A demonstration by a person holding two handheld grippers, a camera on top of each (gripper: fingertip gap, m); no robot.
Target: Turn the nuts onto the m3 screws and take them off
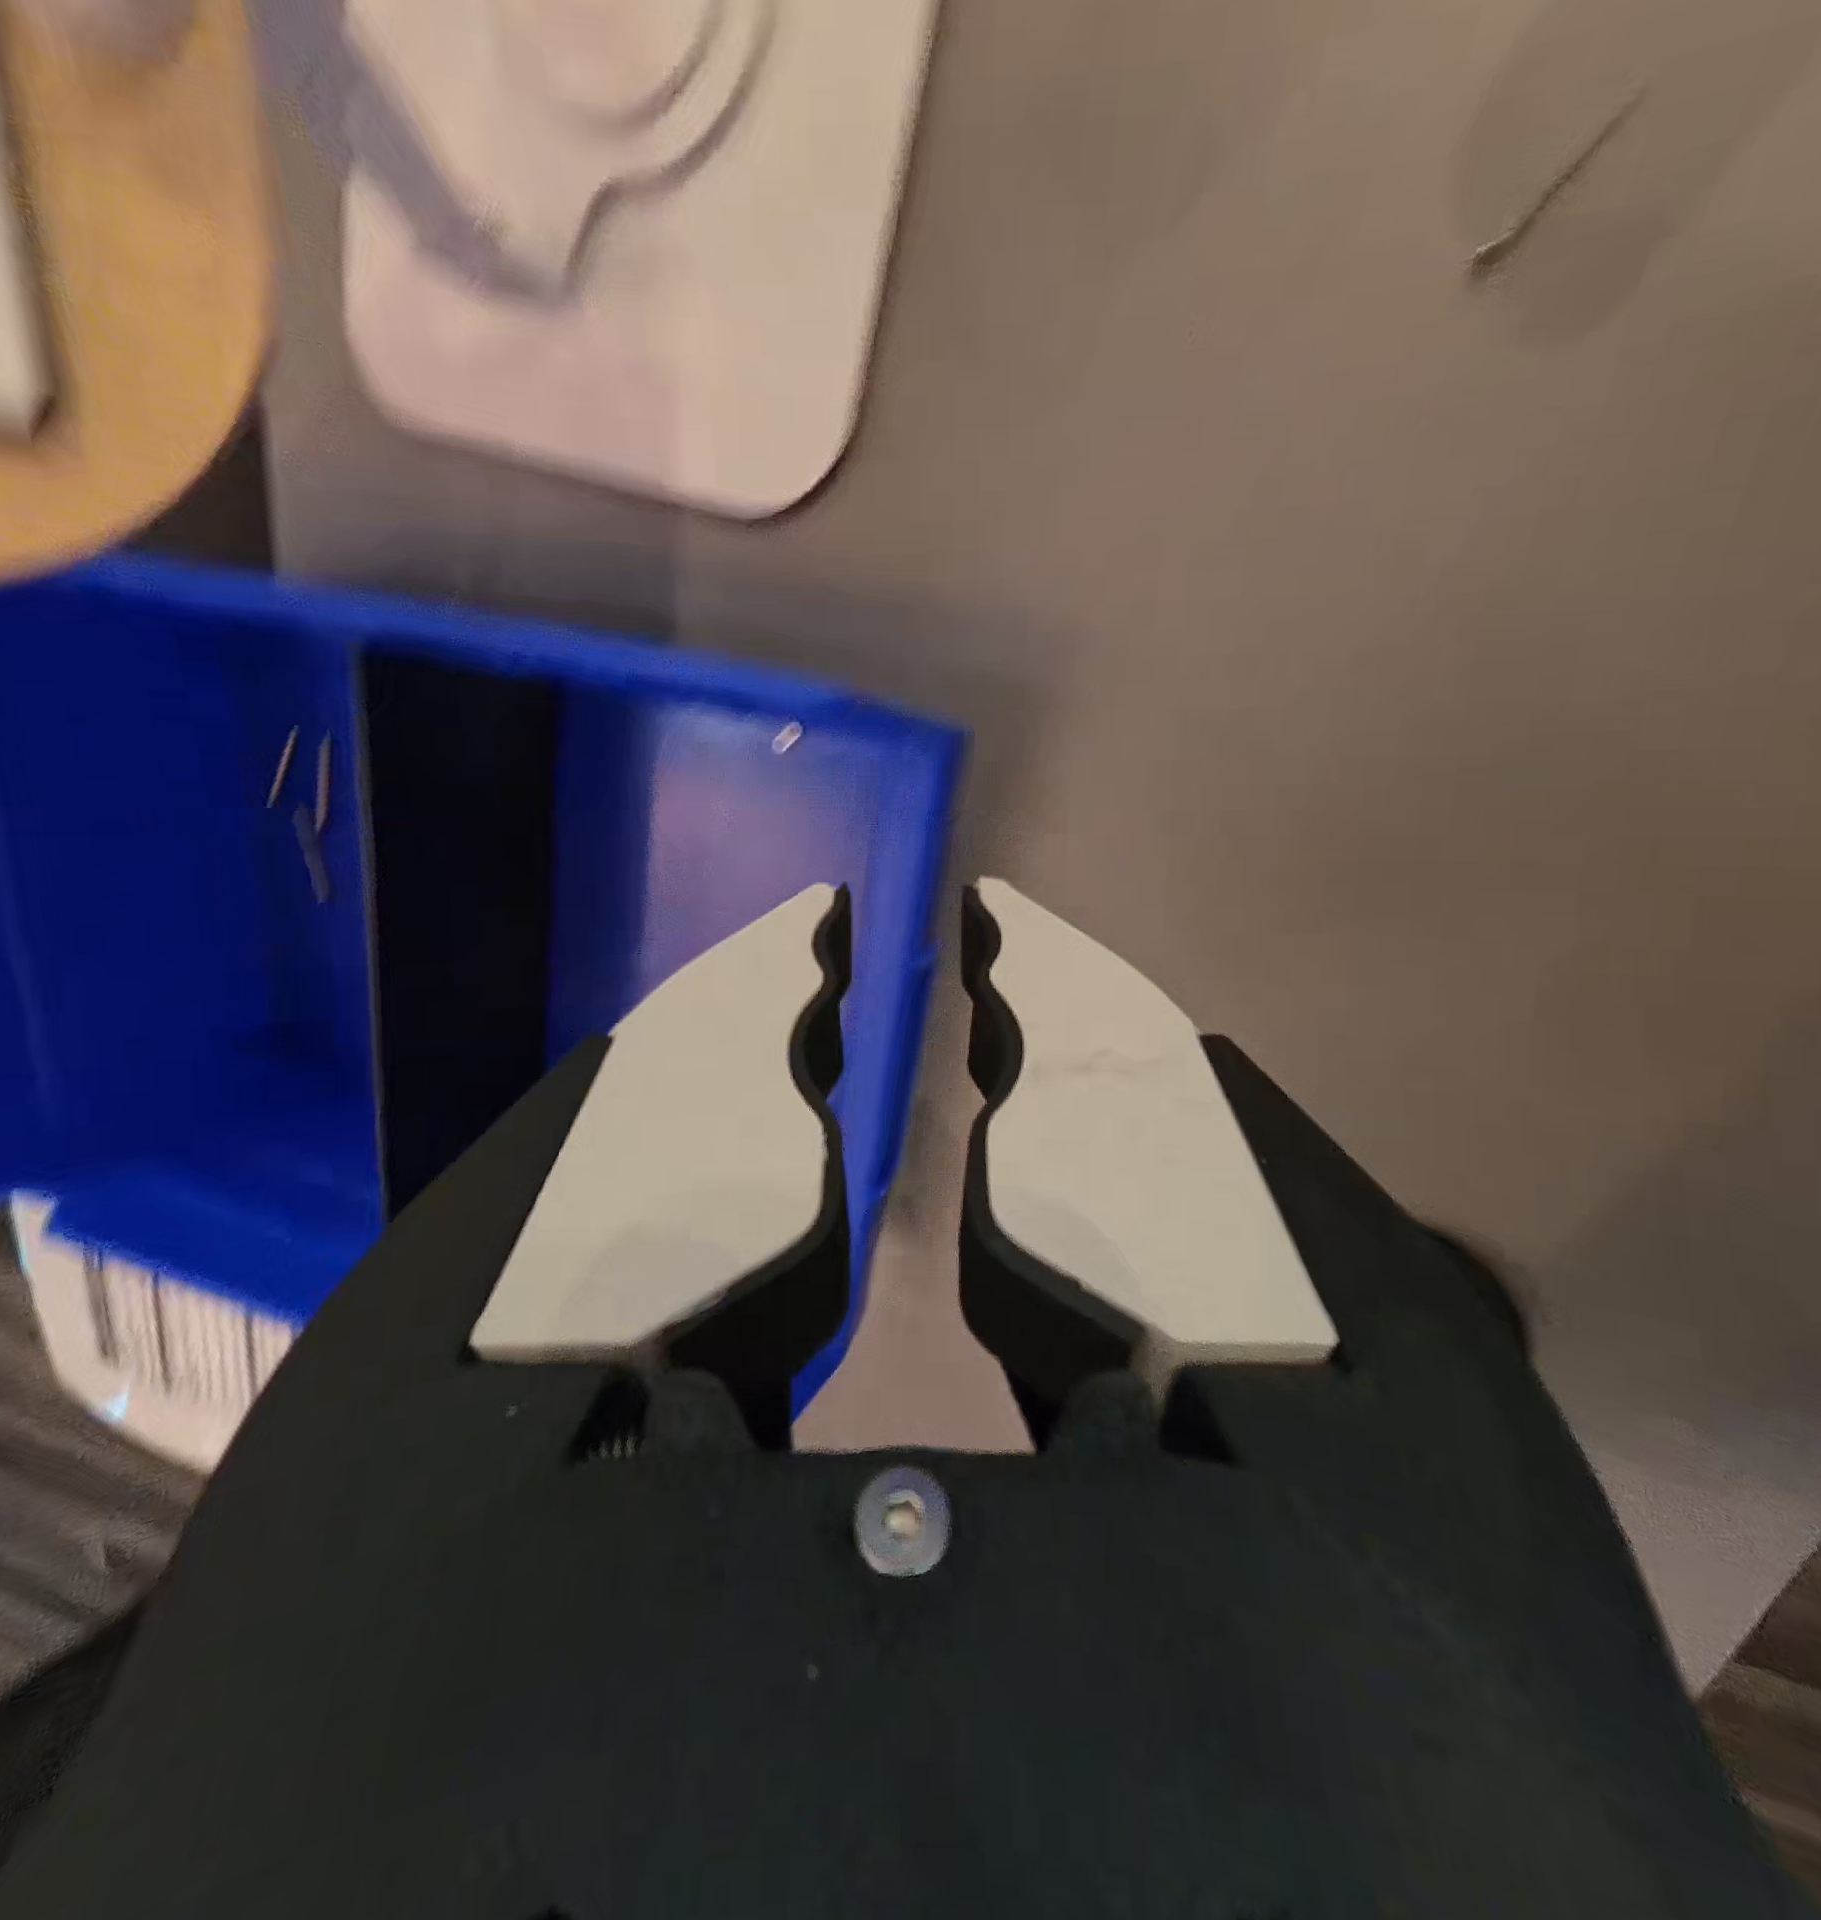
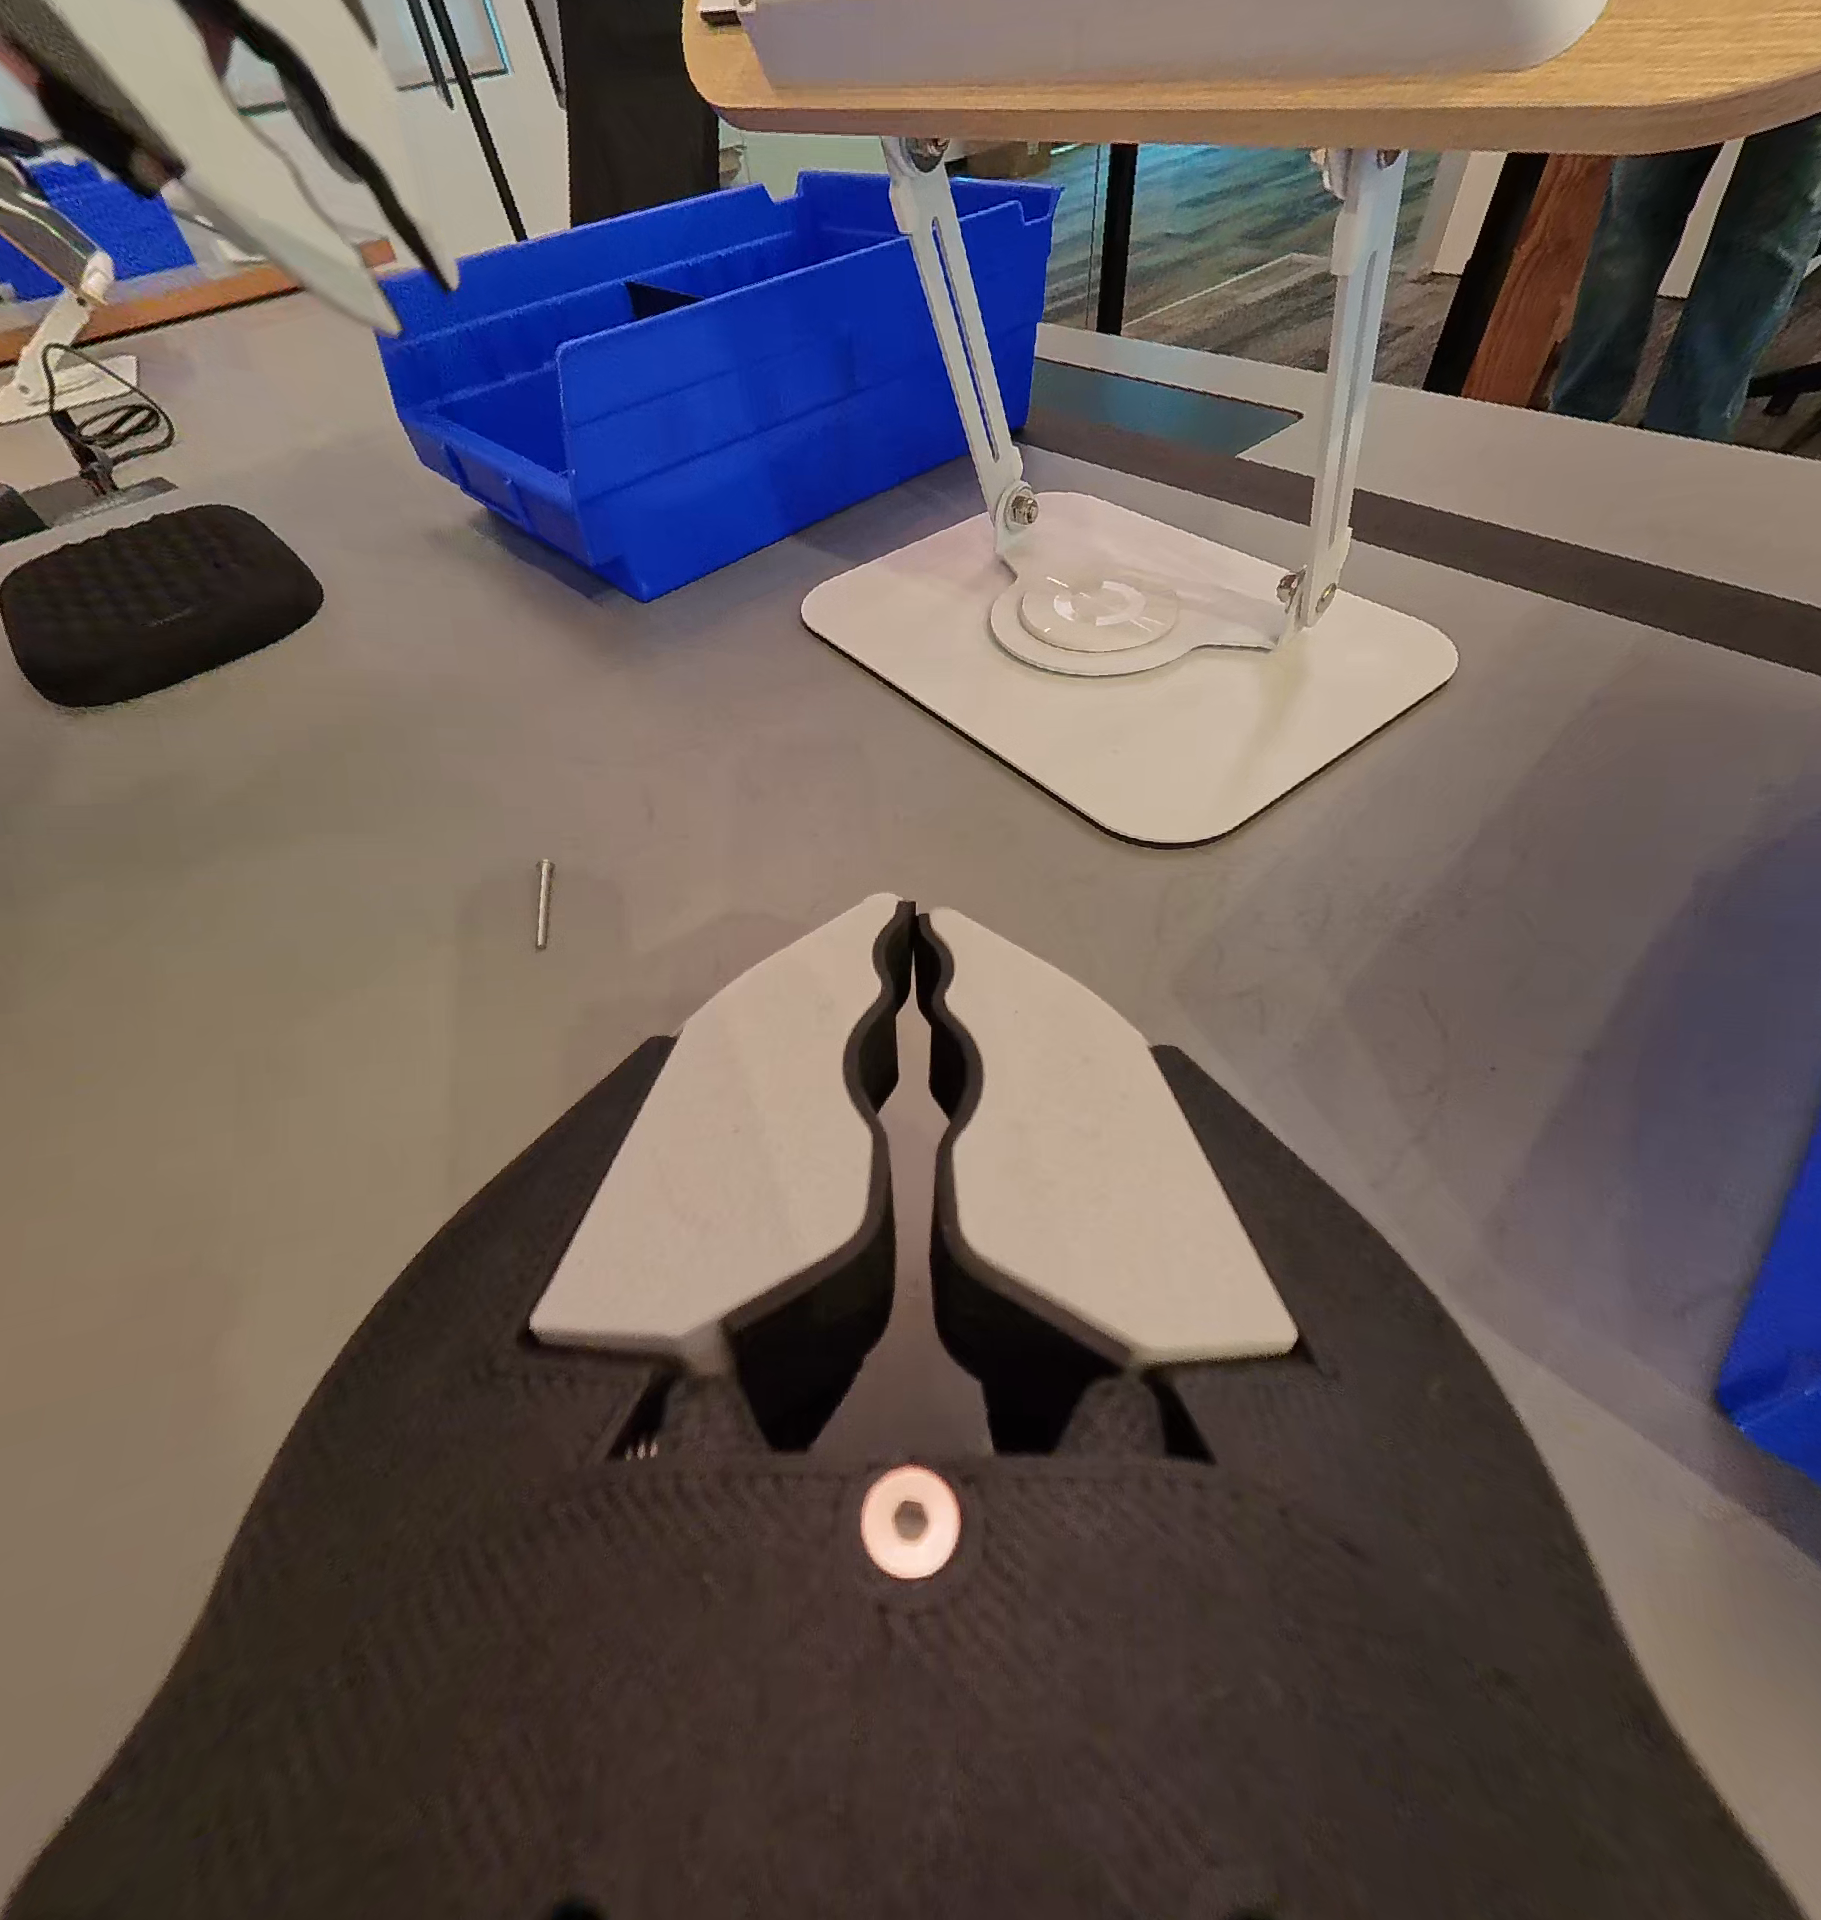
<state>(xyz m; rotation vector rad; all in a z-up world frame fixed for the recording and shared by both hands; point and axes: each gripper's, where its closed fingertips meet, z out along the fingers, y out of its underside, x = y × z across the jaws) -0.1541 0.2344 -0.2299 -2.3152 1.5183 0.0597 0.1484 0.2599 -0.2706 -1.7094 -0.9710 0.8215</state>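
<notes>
Two blue bins (image 2: 719,416) flank a white stand (image 2: 1145,717); one pin (image 2: 542,904) lies loose.

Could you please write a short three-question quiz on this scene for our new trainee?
1. True or false: the right gripper has its fingertips together with nothing between them.
2. What lies on the grey table just left of the right gripper's fingertips? A) a coin B) a thin metal pin C) a pen
3. Fill in: the left gripper hangs with parted fingers above the ____ divided bin.

Key:
1. True.
2. B: the thin metal pin.
3. Blue. The bin's right-hand wall shows in the gap between the fingers; nothing is gripped.
</notes>
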